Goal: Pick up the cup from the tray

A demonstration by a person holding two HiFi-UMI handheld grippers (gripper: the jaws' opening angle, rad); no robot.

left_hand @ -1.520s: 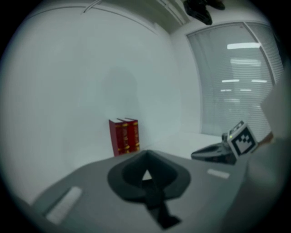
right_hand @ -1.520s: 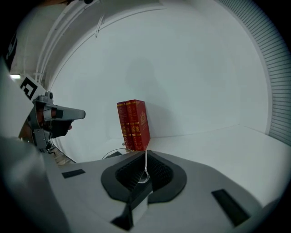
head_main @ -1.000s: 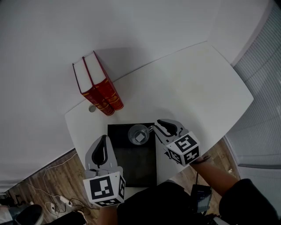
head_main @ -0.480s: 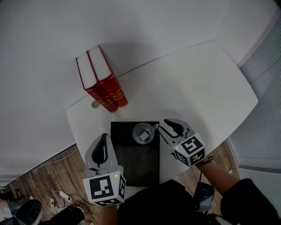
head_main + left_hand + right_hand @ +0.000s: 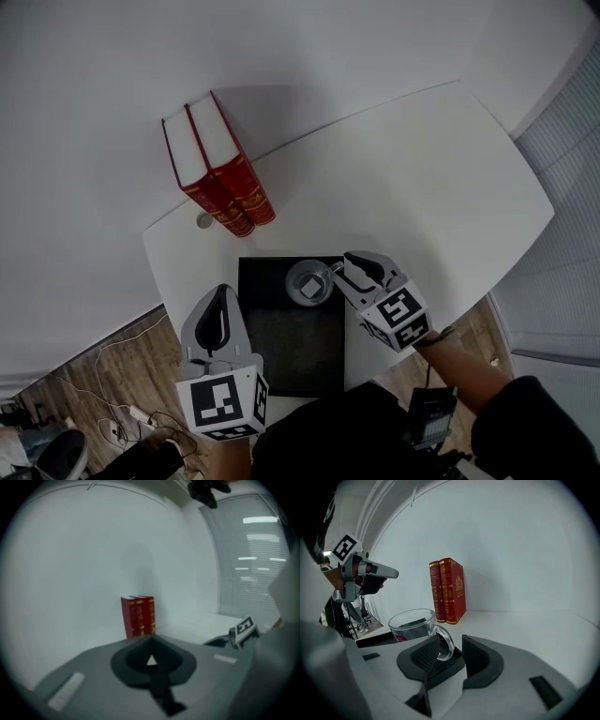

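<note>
White table (image 5: 422,187); black tray (image 5: 281,352) at its near edge. Left gripper (image 5: 217,314) closed, empty. Right gripper (image 5: 450,654) jaws opening around the handle (image 5: 447,641). Glass cup (image 5: 309,281) in tray's far right corner: rigid, slick, breakable, likely light. Handle looks the best hold.

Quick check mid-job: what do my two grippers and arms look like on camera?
The left gripper and right gripper are grey shells with black pads; each carries a white cube with black square markers. The right gripper's jaws are opening, with the handle of the cup between them. The right arm wears a dark sleeve.
</note>
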